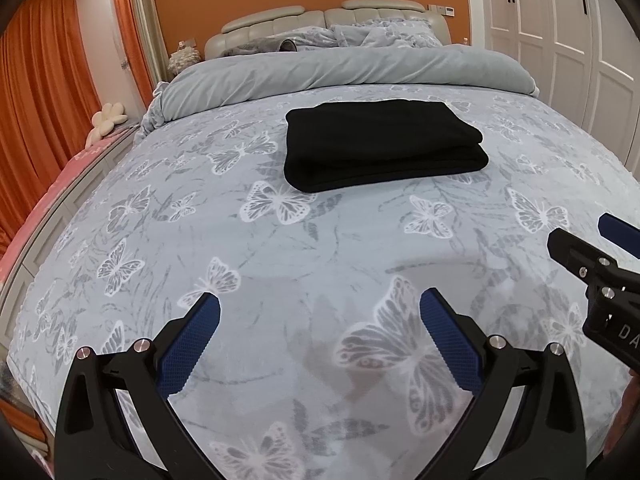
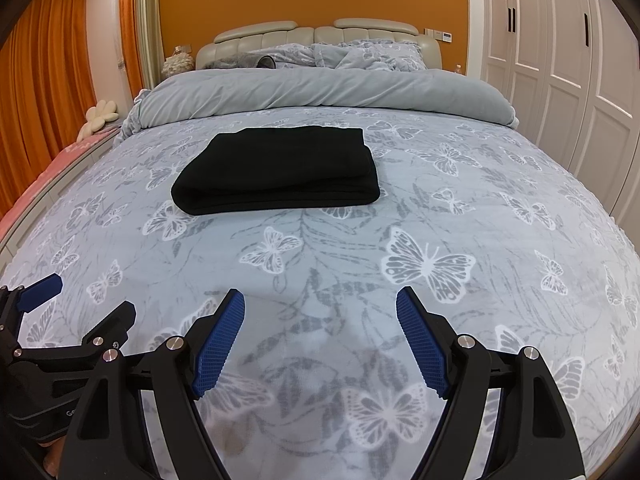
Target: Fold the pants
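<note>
Item one, my left gripper (image 1: 320,308): jaws spread wide, nothing between them, hanging over bare bedspread (image 1: 320,248). Fingers black, angular, with silver pivot bolts; pads (image 1: 188,344) blue with a fine knurled grid.

Item two, my right gripper (image 2: 320,304): jaws likewise spread wide, empty, pinching nothing, touching nothing I can see. Same black frame, same blue ribbed pads (image 2: 218,344).

Item three, the pants (image 1: 380,144): black, soft matte fabric, folded into a thick rectangular bundle with stacked layers showing along its near and right edges. They lie flat on the bedspread mid-bed, well apart from both pairs of jaws.

Item four, views compared. From the left wrist the pants sit right of centre, and my right gripper enters at the right edge with white lettering on its body. From the right wrist the pants (image 2: 280,168) sit left of centre, and my left gripper (image 2: 80,296) shows at the lower left.

Item five, surroundings: the bedspread is pale grey fleece printed with white butterflies and grey leaves; a plain grey duvet (image 1: 340,72) rolled across the bed beyond the pants; a padded cream headboard (image 2: 320,36); orange curtains (image 1: 44,80) on the left; white panelled wardrobe doors (image 2: 560,48) on the right.
</note>
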Available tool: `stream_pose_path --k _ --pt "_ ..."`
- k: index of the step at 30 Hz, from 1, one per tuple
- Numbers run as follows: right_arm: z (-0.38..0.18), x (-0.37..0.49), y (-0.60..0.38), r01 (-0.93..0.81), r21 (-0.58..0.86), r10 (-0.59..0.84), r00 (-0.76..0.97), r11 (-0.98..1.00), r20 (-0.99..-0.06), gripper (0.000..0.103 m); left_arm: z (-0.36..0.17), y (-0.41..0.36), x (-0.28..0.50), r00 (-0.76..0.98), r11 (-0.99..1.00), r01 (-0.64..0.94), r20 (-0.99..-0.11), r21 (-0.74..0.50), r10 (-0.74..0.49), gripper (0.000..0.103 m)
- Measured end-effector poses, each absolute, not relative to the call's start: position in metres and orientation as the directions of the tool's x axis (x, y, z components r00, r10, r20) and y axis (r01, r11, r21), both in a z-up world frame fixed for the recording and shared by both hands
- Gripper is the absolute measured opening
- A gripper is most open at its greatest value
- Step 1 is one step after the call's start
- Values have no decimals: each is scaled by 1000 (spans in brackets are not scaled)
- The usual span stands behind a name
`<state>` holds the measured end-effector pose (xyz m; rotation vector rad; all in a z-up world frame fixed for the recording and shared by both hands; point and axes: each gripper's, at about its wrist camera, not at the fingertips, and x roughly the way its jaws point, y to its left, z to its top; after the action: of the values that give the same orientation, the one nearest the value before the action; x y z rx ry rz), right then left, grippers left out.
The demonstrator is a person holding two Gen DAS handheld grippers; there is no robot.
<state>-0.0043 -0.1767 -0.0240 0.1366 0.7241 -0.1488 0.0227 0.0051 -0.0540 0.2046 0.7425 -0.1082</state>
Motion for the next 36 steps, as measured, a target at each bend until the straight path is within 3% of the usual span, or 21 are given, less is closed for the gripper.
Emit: stream_pose_path --k 36 --pt "-24 -4 -175 183 69 -90 738 981 -668 76 -58 8 22 731 971 188 -681 149 -37 98"
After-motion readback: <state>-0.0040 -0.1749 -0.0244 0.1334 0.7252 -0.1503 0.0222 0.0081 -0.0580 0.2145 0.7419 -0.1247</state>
